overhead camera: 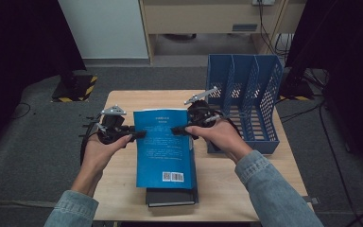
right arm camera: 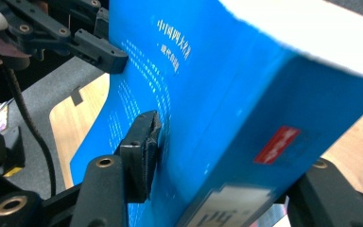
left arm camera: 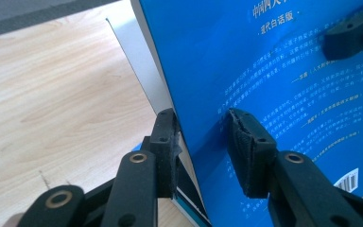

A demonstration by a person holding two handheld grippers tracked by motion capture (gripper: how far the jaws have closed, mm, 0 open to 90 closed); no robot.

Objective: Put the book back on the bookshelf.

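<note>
Fingers of both my left gripper (overhead camera: 139, 134) and right gripper (overhead camera: 178, 130) clamp the blue book (overhead camera: 164, 149) mid-bench, lifted off the black book (overhead camera: 171, 197); filing it in the blue rack (overhead camera: 246, 101) remains, I judge.

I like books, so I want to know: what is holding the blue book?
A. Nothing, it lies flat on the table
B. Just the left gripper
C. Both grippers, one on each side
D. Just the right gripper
C: the left gripper clamps one long edge of the blue book and the right gripper clamps the other, above a dark book on the table.
</note>
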